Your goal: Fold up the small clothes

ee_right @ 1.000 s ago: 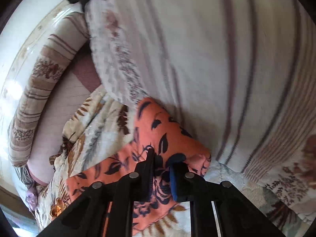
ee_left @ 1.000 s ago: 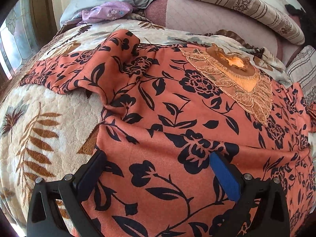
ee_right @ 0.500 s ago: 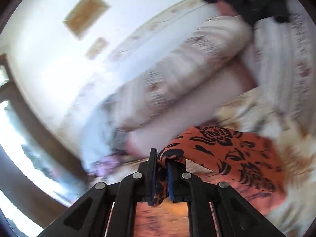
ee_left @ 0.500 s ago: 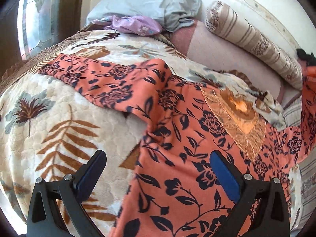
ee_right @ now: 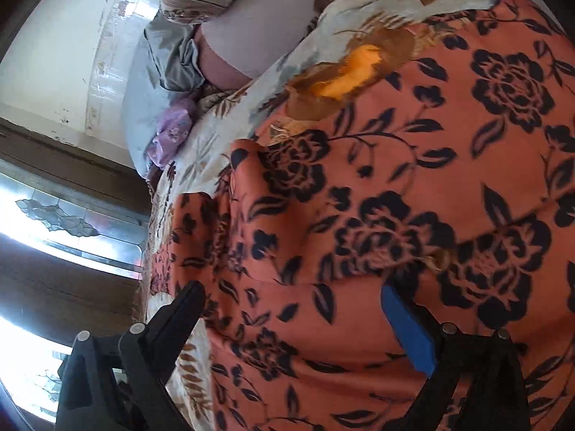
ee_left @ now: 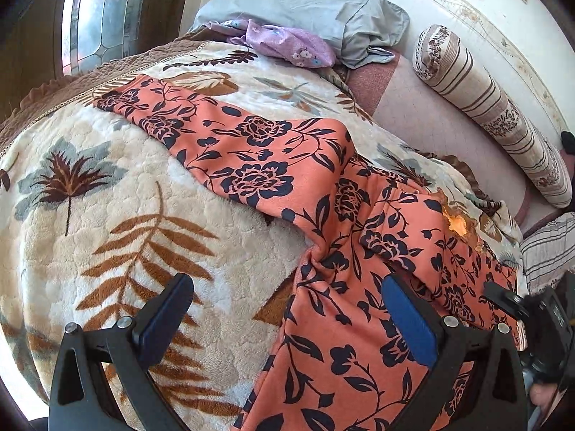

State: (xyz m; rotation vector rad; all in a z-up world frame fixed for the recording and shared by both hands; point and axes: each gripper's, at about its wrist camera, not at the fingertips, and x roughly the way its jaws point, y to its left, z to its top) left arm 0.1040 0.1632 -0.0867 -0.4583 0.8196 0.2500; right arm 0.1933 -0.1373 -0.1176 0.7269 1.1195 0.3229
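An orange garment (ee_left: 345,352) with dark flowers lies spread on a leaf-print fleece blanket (ee_left: 107,215). Its left sleeve (ee_left: 251,176) stretches toward the far left. The other sleeve (ee_left: 399,230) lies folded across the chest, beside the golden embroidered neckline (ee_left: 458,221). My left gripper (ee_left: 287,319) hovers open over the garment's left edge, holding nothing. In the right wrist view my right gripper (ee_right: 293,319) is just above the garment (ee_right: 395,197). Its jaws are opening, and the cloth lies under them, not pinched.
A grey pillow (ee_left: 305,3) and a purple cloth (ee_left: 287,43) lie at the head of the bed. A striped bolster (ee_left: 485,100) runs along the wall. A stained-glass window (ee_left: 97,10) is at the far left. The right tool's black housing (ee_left: 546,327) sits at the edge.
The right gripper carried the sleeve from the striped pillow side across onto the garment's chest and let go. The left gripper drew back to the left, so more blanket shows.
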